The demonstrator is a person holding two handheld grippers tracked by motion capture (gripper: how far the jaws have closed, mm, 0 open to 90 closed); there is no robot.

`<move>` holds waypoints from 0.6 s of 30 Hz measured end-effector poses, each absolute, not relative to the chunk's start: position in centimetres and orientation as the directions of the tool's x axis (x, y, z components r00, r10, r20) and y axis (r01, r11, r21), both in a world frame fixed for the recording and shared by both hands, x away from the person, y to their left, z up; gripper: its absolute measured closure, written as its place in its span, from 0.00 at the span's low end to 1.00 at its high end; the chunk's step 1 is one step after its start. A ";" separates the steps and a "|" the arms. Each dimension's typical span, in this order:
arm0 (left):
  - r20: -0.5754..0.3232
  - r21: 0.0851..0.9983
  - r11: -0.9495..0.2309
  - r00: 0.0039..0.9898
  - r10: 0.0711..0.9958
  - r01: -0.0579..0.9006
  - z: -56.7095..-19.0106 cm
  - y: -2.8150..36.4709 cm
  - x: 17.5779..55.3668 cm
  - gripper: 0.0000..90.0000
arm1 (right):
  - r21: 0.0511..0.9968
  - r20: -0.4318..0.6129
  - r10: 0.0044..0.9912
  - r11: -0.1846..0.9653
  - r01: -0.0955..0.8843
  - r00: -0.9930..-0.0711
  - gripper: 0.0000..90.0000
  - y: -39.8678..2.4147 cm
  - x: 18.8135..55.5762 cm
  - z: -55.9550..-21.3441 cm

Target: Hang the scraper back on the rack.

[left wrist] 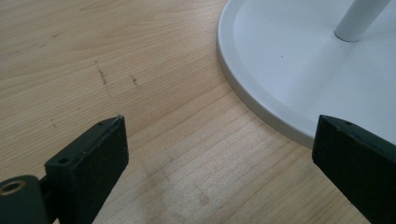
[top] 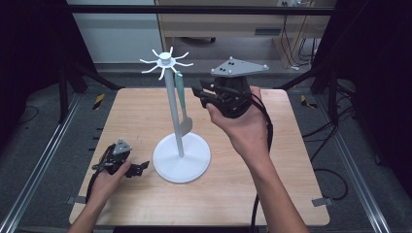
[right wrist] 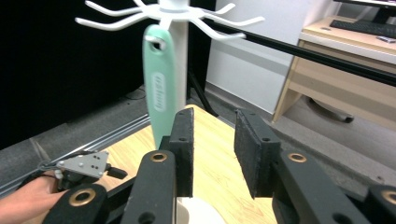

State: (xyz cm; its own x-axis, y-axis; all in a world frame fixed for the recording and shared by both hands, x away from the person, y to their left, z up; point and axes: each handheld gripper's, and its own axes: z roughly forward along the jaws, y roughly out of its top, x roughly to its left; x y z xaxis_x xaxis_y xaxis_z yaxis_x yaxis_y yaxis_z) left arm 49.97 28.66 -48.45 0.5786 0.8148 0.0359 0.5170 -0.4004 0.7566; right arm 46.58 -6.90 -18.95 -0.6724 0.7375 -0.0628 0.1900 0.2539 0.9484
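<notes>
A white hook stand rises on a pole from a round base at the table's middle. A spatula with a mint-green handle and a grey blade hangs from one hook. My right gripper is held in the air just right of the handle. It is open, with nothing between its jaws. In the right gripper view the handle hangs just beyond the left jaw, apart from my right gripper. My left gripper rests low by the base's left rim, wide open and empty. The left gripper view has my left gripper over bare wood beside the base.
The wooden table is ringed by a black frame and dark floor. A cable trails from the right gripper down along the forearm. Several bare hooks spread out around the stand's top. A desk stands beyond the table.
</notes>
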 end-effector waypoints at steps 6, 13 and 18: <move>0.036 0.757 -0.400 0.578 0.815 0.517 -48.5 28.7 50.0 0.04 | 0.945 -0.068 0.755 0.257 0.200 -0.652 0.70 -7.4 46.7 -19.2; 0.038 0.756 -0.402 0.579 0.814 0.517 -48.4 28.7 50.0 0.04 | 0.940 -0.070 0.768 0.264 0.215 -0.636 0.63 -7.7 46.8 -19.5; 0.039 0.757 -0.402 0.578 0.815 0.516 -48.4 28.7 50.0 0.04 | 0.937 -0.067 0.773 0.265 0.225 -0.630 0.55 -8.0 46.9 -19.7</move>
State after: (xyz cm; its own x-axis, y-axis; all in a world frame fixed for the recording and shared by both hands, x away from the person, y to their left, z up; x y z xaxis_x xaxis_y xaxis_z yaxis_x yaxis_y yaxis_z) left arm 49.95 28.73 -48.39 0.5781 0.8151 0.0388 0.5158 -0.4018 0.7566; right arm 46.94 -7.96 -19.68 -0.6305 0.7733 -0.0674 0.2254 0.2655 0.9374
